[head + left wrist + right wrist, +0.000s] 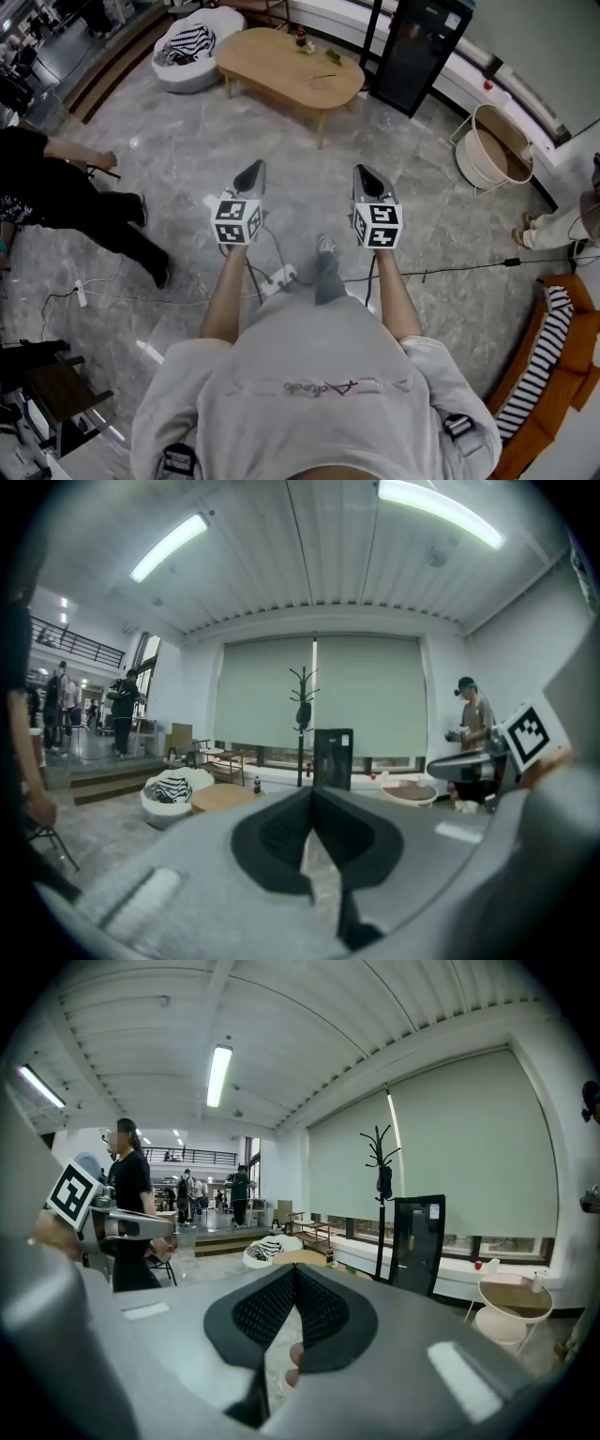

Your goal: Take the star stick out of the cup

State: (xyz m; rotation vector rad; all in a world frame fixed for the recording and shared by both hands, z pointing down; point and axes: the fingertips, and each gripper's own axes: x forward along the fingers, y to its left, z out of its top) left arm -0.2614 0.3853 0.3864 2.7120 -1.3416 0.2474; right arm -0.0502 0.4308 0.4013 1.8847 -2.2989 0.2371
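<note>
I cannot pick out a cup or a star stick in any view. Only a few small items (pixel 302 39) stand on the far wooden table (pixel 281 70), too small to name. My left gripper (pixel 253 174) and right gripper (pixel 367 176) are held side by side at arm's length over the marble floor, pointing toward that table. Both are shut with nothing between their jaws. In the left gripper view the black pads of my left gripper (pixel 313 792) meet at the tip. The right gripper view shows the same for my right gripper (pixel 294 1270).
A white beanbag with striped cloth (pixel 192 42) sits left of the table, a black cabinet (pixel 422 47) right of it. A round white side table (pixel 497 145) and an orange sofa (pixel 558 375) stand at the right. A person in black (pixel 56 197) crouches at left. Cables and a power strip (pixel 281 277) lie underfoot.
</note>
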